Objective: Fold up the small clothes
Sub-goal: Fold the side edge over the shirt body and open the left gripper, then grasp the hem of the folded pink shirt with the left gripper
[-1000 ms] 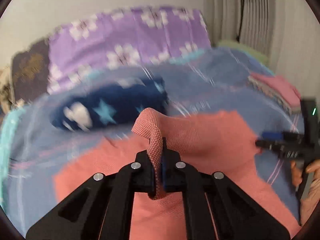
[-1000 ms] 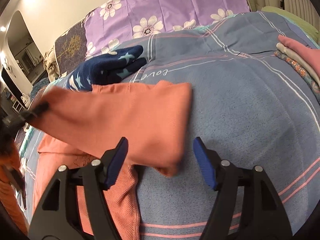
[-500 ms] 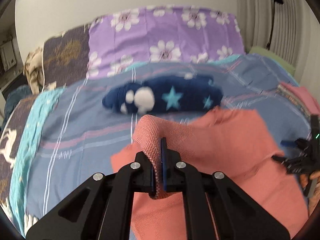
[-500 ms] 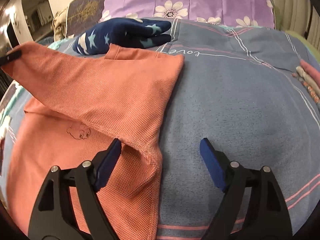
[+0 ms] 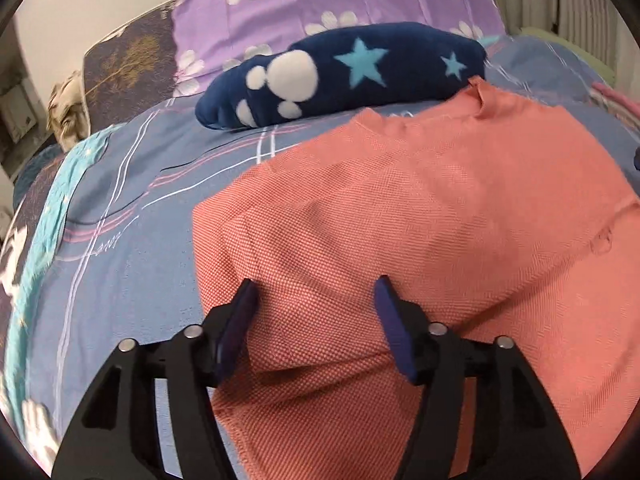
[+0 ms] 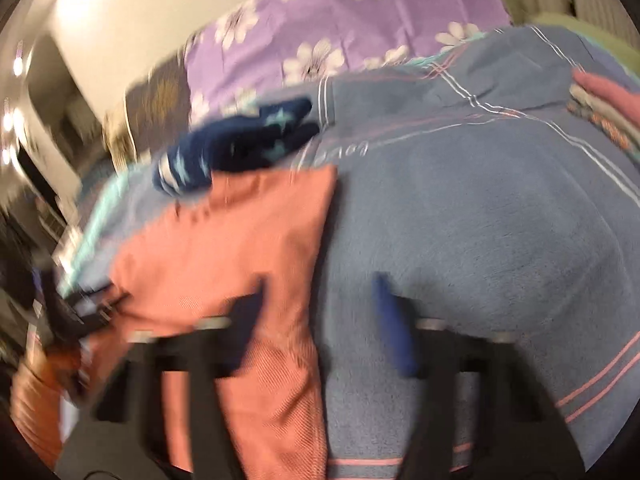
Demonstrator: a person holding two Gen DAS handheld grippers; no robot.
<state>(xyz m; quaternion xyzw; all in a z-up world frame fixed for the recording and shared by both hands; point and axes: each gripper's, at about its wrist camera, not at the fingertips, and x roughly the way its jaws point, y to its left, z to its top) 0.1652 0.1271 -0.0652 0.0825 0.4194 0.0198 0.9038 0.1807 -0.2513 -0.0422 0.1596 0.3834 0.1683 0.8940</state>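
Nearest in the left wrist view, the left hand-held gripper has its 2 blue pads spread wide, straddling a folded edge of the coral shirt and pinching nothing. The shirt lies on the bed's blue plaid blanket, filling the view from 6 o'clock out to 2 o'clock, one layer doubled over another.

In the right wrist view, which is badly smeared, the right hand-held gripper also stands apart: its left pad is over the shirt's right edge, its right pad over bare blanket. It grips nothing.

The step in hand looks like settling 1 fold and preparing the next. To do it well, I would press the doubled layer flat, check its edges run parallel, then take the next grip at a corner, pinching both layers together so the fold does not slide open on the soft bedding.

Farther off, at 12 o'clock in the left view, a navy star-print fleece garment touches the shirt's far edge. Beyond it lies the purple floral pillow. In the right view, a stack of folded clothes sits at 2 o'clock.
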